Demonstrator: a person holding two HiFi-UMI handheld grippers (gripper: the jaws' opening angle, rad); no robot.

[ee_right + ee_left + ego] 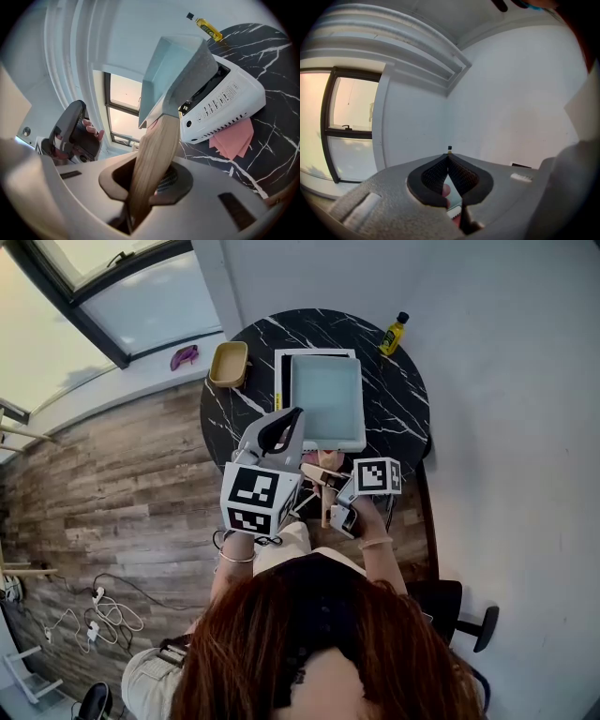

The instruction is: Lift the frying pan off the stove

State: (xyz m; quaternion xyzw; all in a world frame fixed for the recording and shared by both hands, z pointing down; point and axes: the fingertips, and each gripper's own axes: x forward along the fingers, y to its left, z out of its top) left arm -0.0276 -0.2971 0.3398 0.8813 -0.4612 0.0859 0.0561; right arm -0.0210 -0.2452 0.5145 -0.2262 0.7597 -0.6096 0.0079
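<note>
Right gripper [149, 182] pinches the wooden handle [155, 145] of the frying pan [174, 70], tilted over the stove [227, 101]; left gripper [449, 163] pressed together.

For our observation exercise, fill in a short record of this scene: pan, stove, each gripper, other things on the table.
pan: pale, square, over the stove, wooden handle
stove: white, on black table, pink cloth under it
right gripper: shut on the handle
left gripper: shut, holding nothing
others: bottle, tan dish
</note>
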